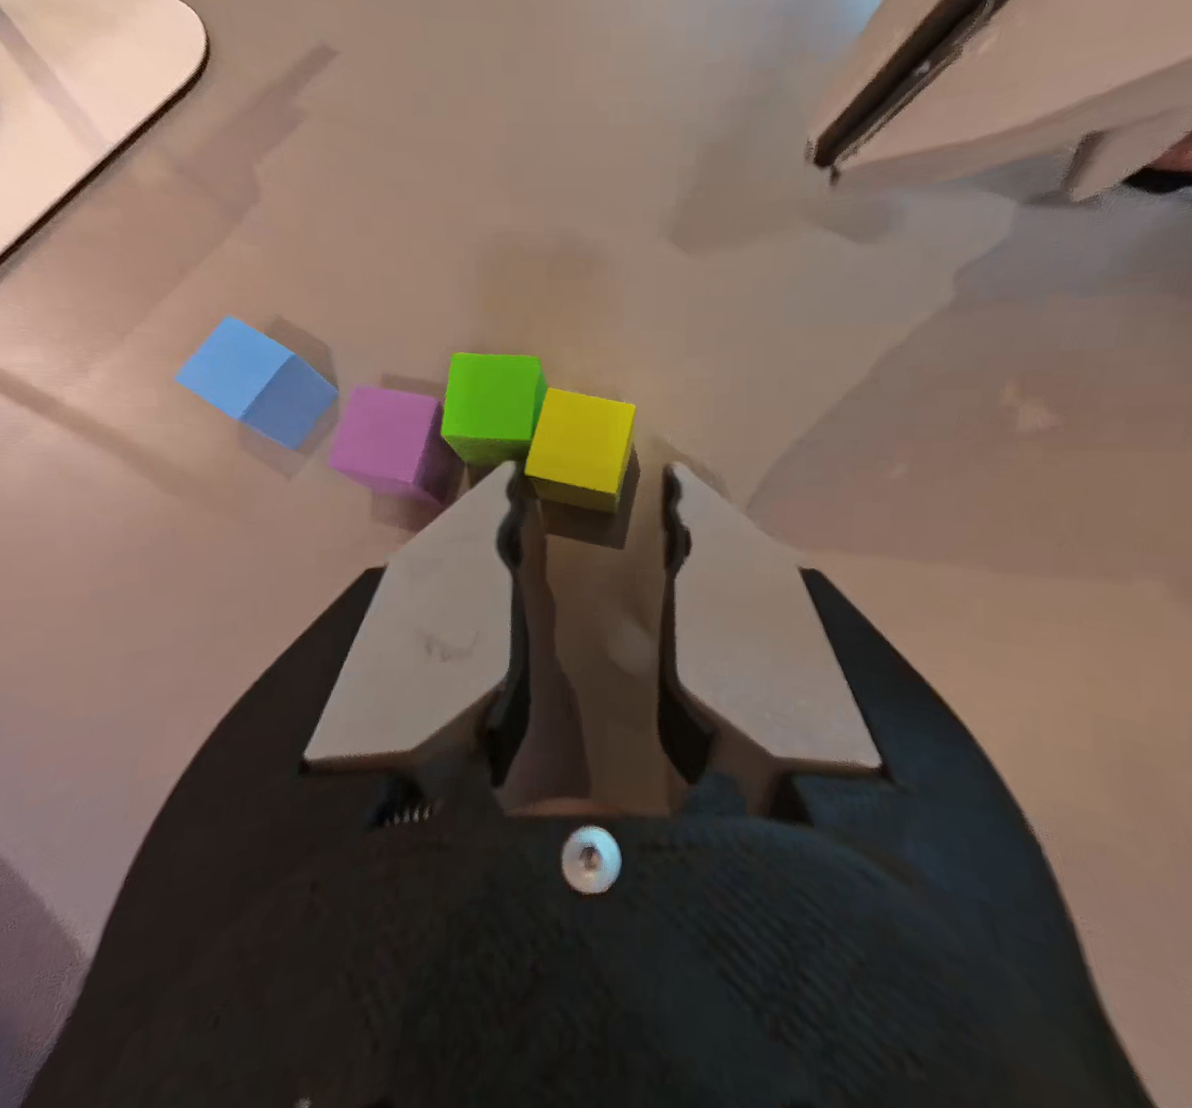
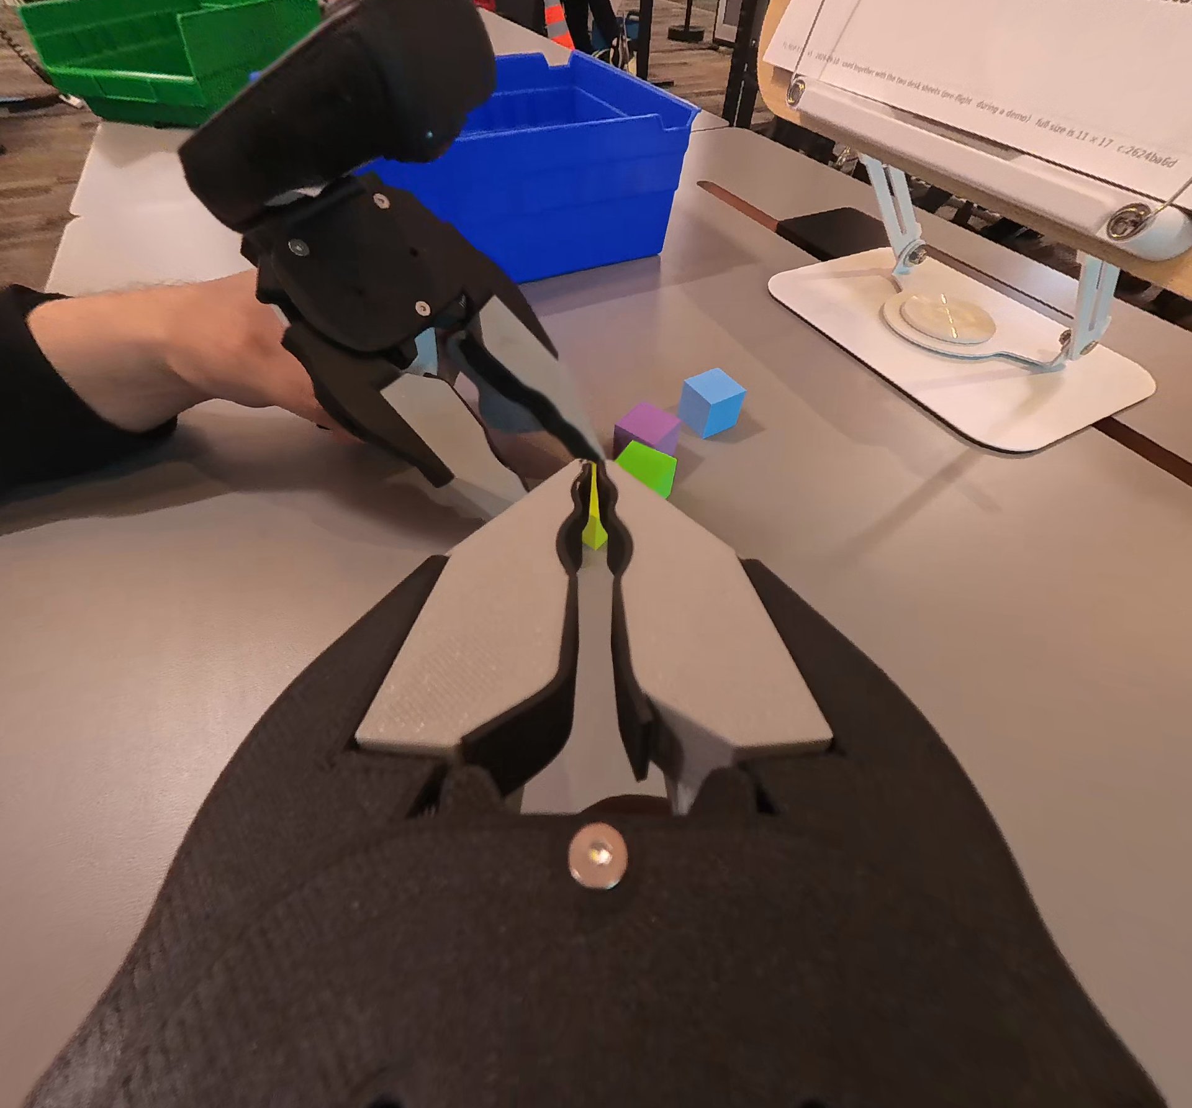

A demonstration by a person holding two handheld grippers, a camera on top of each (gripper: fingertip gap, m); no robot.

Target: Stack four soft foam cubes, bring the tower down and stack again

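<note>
Left wrist view: left gripper [image 1: 590,477] angled down at the table [image 1: 838,561], fingers spread and bare, yellow cube [image 1: 580,441] just beyond the tips; green cube [image 1: 491,396], purple cube [image 1: 387,438], blue cube [image 1: 255,380] alongside; picture blurred.

Right wrist view: right gripper [image 2: 595,477] level, fingers pressed together; yellow cube [image 2: 593,528] mostly hidden behind them. A hand [image 2: 193,354] held the other gripper.

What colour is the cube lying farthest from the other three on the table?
Light blue. The blue cube sits apart beyond the purple one, clearest in the right wrist view.
</note>
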